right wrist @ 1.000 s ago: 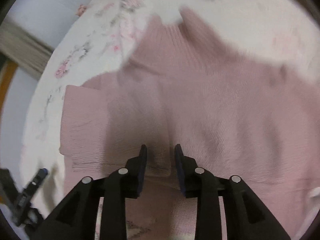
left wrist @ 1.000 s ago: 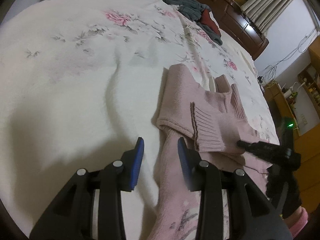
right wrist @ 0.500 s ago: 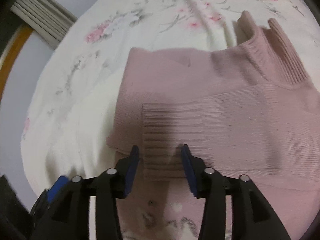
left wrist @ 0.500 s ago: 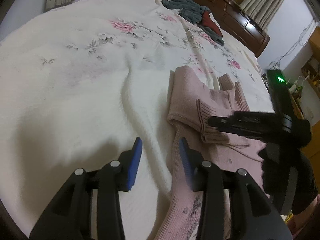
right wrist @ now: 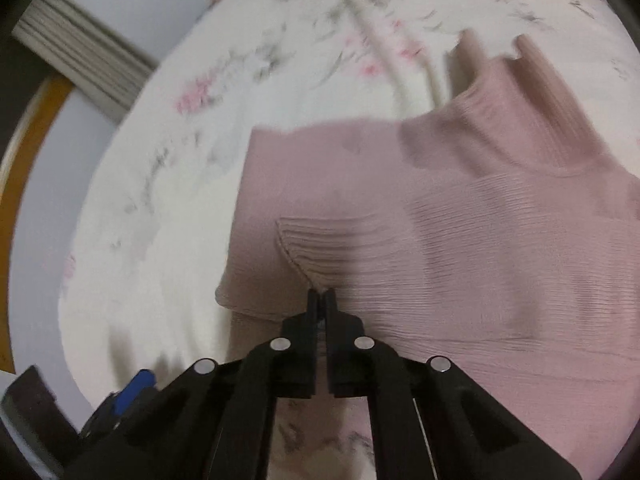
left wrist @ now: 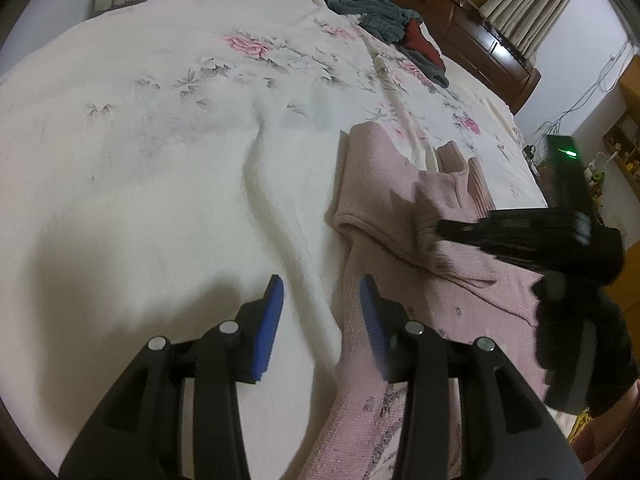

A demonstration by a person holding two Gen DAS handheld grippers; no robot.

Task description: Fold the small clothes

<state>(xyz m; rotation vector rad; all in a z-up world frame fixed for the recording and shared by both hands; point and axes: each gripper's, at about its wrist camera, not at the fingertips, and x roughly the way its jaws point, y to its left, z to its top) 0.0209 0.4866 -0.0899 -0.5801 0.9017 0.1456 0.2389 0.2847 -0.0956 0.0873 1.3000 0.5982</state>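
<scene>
A small pink knit sweater (left wrist: 384, 200) lies on the floral bedspread (left wrist: 160, 160), its sleeve folded across the body. The ribbed cuff (right wrist: 320, 244) of that sleeve is pinched at its near edge by my right gripper (right wrist: 320, 294), whose jaws are shut on it. From the left wrist camera, the right gripper (left wrist: 452, 228) reaches in from the right onto the cuff (left wrist: 440, 256). My left gripper (left wrist: 320, 288) stands open just above the bed, its right finger beside the sweater's lower left edge, nothing between the fingers.
A pile of grey and red clothes (left wrist: 392, 20) lies at the far end of the bed near the wooden headboard (left wrist: 460, 12). Curtains (left wrist: 528, 0) hang behind. A person's black-gloved hand (left wrist: 580, 340) holds the right gripper. The bedspread has a long crease (left wrist: 256, 168).
The right gripper went from open above the cuff to shut on the cuff's near edge. The left gripper stayed open and drew back slightly.
</scene>
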